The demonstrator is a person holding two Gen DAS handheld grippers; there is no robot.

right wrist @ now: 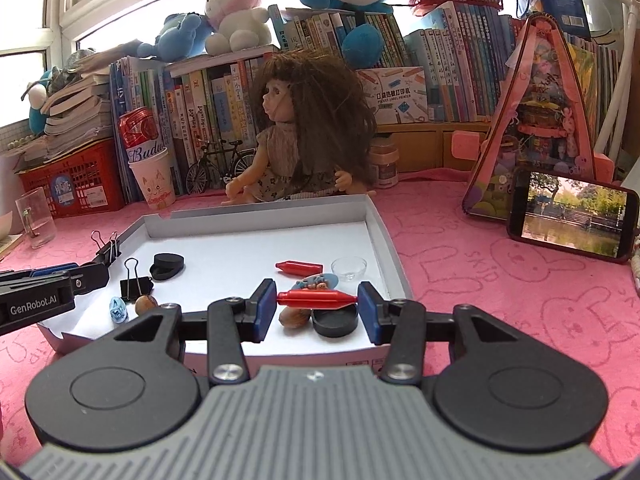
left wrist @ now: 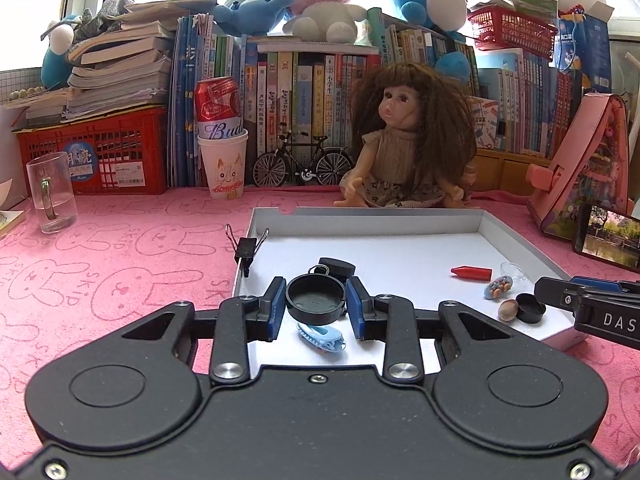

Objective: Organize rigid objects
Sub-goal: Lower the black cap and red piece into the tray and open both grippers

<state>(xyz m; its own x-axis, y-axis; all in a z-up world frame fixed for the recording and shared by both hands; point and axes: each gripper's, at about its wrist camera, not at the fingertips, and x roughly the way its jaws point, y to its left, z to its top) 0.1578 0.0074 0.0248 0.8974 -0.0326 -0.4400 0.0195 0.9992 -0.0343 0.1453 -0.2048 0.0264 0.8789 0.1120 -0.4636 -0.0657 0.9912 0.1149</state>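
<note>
Left tool grips light, stiff black cap across its rim; right tool pinches slippery red crayon endwise.

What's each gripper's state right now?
Left gripper: shut on the black cap, above the tray.
Right gripper: shut on the red crayon, gripped end to end.

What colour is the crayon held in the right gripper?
Red. The crayon shows best in the right wrist view.
</note>
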